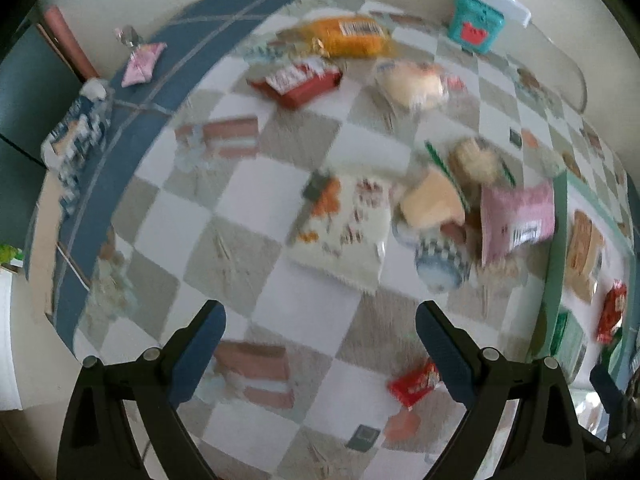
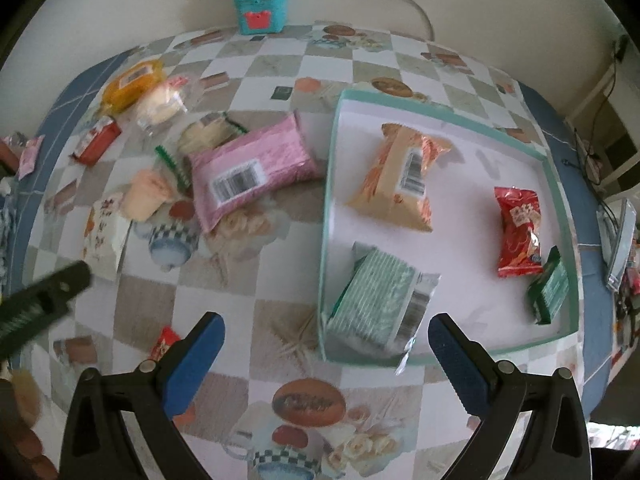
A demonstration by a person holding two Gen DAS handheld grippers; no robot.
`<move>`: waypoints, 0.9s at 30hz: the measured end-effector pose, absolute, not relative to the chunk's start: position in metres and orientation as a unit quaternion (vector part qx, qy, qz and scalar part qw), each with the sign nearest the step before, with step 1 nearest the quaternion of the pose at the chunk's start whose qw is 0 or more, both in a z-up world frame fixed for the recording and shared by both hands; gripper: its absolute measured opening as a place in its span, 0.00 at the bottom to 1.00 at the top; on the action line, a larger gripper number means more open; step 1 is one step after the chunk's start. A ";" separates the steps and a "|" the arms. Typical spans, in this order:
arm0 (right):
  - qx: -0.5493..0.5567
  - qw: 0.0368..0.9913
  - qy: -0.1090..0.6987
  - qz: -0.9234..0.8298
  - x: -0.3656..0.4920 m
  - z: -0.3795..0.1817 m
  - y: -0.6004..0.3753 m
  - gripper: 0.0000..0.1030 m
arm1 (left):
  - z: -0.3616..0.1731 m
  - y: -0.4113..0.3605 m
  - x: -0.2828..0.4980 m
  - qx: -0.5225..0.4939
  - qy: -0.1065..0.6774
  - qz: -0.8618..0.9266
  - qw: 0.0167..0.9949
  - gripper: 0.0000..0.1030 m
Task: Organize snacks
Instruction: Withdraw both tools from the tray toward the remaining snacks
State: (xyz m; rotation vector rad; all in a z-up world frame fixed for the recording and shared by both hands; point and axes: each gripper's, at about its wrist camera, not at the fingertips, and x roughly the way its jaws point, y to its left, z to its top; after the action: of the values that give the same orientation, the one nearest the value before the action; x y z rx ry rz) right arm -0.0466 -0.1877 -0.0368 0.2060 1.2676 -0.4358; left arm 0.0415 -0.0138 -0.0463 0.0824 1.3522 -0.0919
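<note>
A shallow teal-rimmed tray (image 2: 440, 118) lies at the right of the table and holds an orange packet (image 2: 404, 176), a red packet (image 2: 518, 232), a green striped packet (image 2: 374, 304) and a small dark green box (image 2: 550, 288). Loose snacks lie left of it: a pink packet (image 2: 248, 168) (image 1: 516, 220), a yellow packet (image 1: 344, 36), a red box (image 1: 296, 82), a bun (image 1: 412, 82), a white packet (image 1: 344, 232) and a small red candy (image 1: 414, 384). My left gripper (image 1: 320, 344) is open and empty above the table. My right gripper (image 2: 326, 344) is open and empty near the tray's front left corner.
A teal box (image 2: 262, 8) with a white device on top stands at the table's back edge by the wall. A small pink packet (image 1: 142, 62) lies on the blue border at the left. The left view is motion-blurred. The table edge lies close behind both grippers.
</note>
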 end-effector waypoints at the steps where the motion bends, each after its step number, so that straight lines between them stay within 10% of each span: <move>1: 0.097 0.779 0.586 -0.202 -0.050 -0.036 -0.186 1.00 | -0.050 -0.013 0.037 0.032 0.630 -0.046 0.774 0.93; 27: 0.151 0.757 0.594 -0.226 -0.079 -0.043 -0.209 1.00 | -0.068 -0.058 -0.007 0.072 0.647 -0.086 0.754 0.92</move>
State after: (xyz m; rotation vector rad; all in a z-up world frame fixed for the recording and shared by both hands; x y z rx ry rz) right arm -0.0786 -0.2090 -0.0432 0.3292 1.2943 -0.4925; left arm -0.0068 -0.0583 -0.0679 0.1571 1.4130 -0.1881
